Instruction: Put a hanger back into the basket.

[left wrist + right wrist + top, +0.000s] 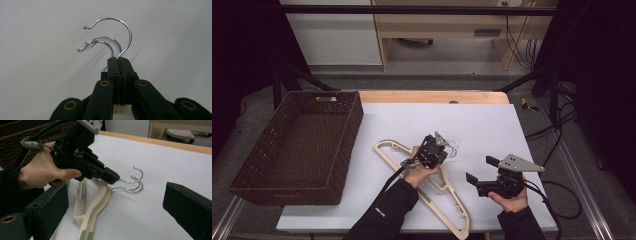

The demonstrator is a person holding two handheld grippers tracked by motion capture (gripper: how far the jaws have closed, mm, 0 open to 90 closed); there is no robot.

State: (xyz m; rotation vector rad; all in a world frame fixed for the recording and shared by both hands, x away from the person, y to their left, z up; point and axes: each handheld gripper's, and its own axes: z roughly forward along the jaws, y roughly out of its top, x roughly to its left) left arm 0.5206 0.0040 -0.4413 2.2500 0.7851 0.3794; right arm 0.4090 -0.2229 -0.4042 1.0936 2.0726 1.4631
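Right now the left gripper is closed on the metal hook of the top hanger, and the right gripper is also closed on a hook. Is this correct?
Only partly. The left gripper is closed on the top hanger's hook, but the right gripper is open and holds nothing; the right gripper view shows its jaws wide apart, short of the hangers.

Three cream wooden hangers point(432, 182) with chrome wire hooks point(112, 37) lie stacked flat on the white desk point(492, 125), hooks pointing away, the top hook's shank pinched and lifted slightly.
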